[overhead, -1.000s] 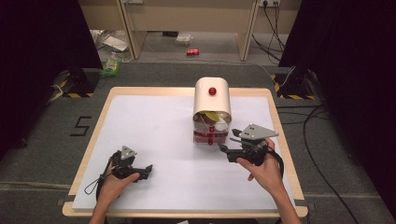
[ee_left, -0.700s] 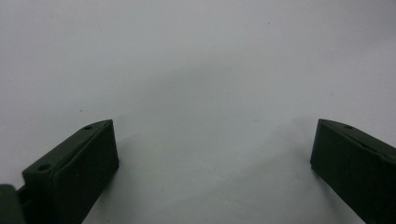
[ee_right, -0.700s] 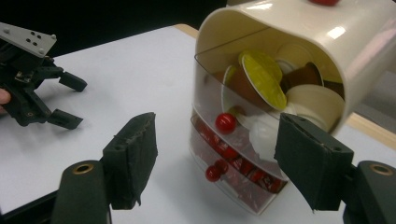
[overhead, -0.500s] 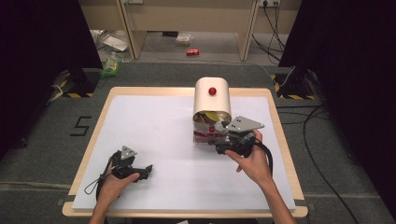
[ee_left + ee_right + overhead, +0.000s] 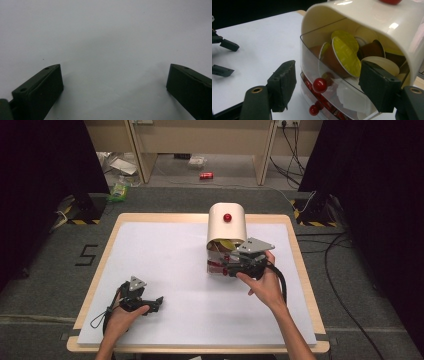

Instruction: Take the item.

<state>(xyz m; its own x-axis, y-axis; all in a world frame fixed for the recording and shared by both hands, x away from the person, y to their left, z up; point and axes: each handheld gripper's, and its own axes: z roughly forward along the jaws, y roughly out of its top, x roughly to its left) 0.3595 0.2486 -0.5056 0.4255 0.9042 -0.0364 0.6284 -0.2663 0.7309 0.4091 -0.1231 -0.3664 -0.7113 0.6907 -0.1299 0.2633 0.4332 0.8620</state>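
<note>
- While the left gripper (image 5: 156, 300) rests low on the white table sheet (image 5: 165, 250) at the near left, its jaws stand wide apart with bare sheet between them; released, nothing in it. Judged to be parked there, out of the way of the working hand.
- Mid-table, slightly right and toward the far edge, stands the cream capsule dispenser (image 5: 226, 222): a rounded hood with a red button on top, over clear drawers stacked at its front.
- Upper drawer (image 5: 332, 72): clear-walled, heaped with coffee capsules (image 5: 345, 53) with yellow-green, brown and cream lids, lying tilted every way. A round red knob (image 5: 319, 85) sits at its front.
- Lower drawer: a second red knob (image 5: 314, 109) below the first; contents look like red packets, though the clear wall blurs them and I can't be sure.
- Right gripper (image 5: 327, 86) is held level against the dispenser's front, jaws part-open and having just been closing a little. They flank the upper knob, but neither pad touches it; no grip yet.
- Reading: the level, head-on approach fits pinching that small knob to draw the drawer straight out. The knob is round and glossy, so an off-centre squeeze could slip.
</note>
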